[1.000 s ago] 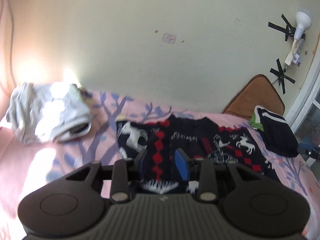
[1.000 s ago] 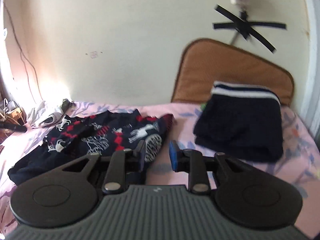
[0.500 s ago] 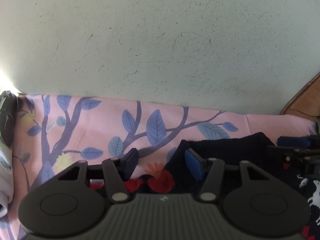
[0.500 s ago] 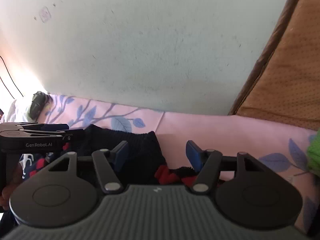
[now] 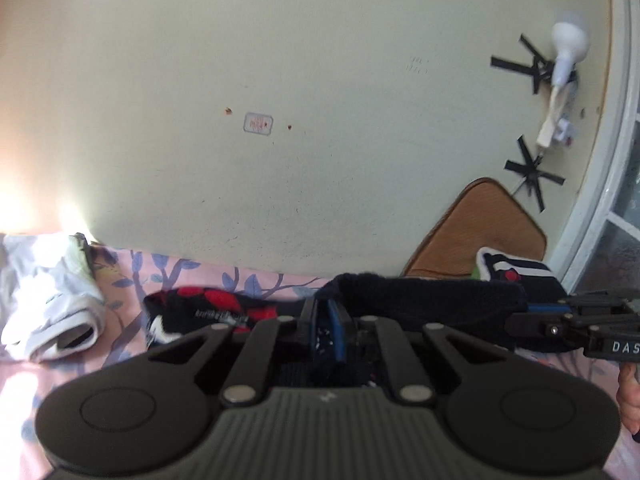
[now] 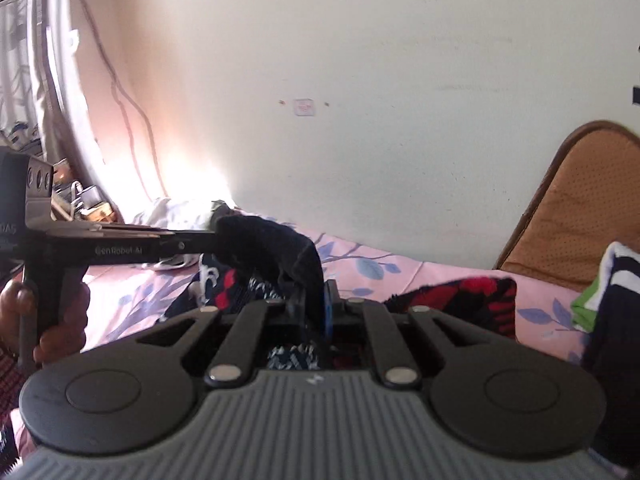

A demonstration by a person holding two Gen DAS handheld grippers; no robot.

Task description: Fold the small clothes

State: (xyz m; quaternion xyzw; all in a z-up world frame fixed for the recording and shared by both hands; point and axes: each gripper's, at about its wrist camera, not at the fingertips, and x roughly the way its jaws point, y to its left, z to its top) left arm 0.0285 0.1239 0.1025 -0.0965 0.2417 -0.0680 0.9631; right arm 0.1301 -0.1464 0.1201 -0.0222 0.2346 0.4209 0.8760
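Both grippers are pinching the dark patterned sweater (image 5: pixel 432 292), the left gripper (image 5: pixel 326 334) and the right gripper (image 6: pixel 320 316) each clamping narrowly on its navy hem and holding it stretched above the pink leaf-print bedsheet (image 5: pixel 192 270), near the white garment (image 5: pixel 52 300).

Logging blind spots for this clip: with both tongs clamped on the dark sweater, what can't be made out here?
- Left wrist view: the left tongs body hides how much sweater hangs below the pinched hem.
- Right wrist view: the right tongs body covers the sweater's lower part.
- Folded dark garment: cut off by the right edge.
- Wall sticker: too small to read.
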